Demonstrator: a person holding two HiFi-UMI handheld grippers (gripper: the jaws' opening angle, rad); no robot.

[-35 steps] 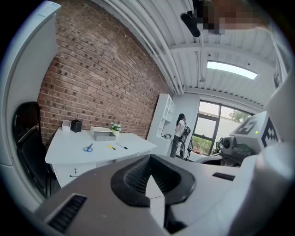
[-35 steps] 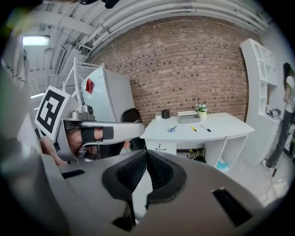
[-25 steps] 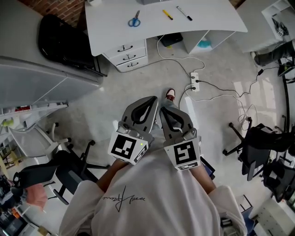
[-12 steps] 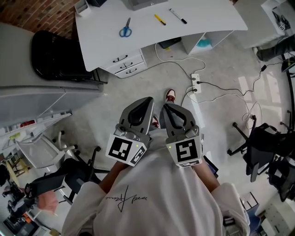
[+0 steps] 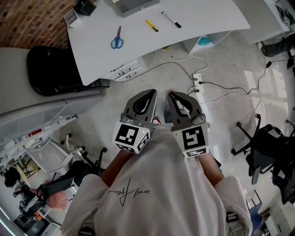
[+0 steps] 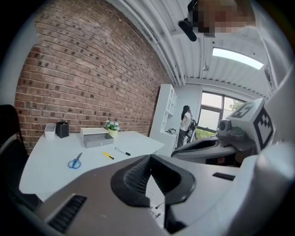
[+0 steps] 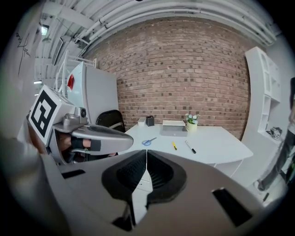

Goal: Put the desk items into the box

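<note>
Tongs first: left tongs [image 5: 152, 93] and right tongs [image 5: 173, 94] both clenched on nothing, side by side over the floor [image 5: 226, 87], well short of the worktop [image 5: 203, 16]. Task not yet begun, by the look of it — scissors [image 5: 116, 43], yellow pen [image 5: 152, 26] and black pen [image 5: 170, 19] all loose on the white surface, apart from one another. Grey box [image 5: 133, 5] at the far edge, near the brick wall [image 5: 32, 23] — contents not visible. Everything left to do: reach, pick up three items, drop each in the box.
</note>
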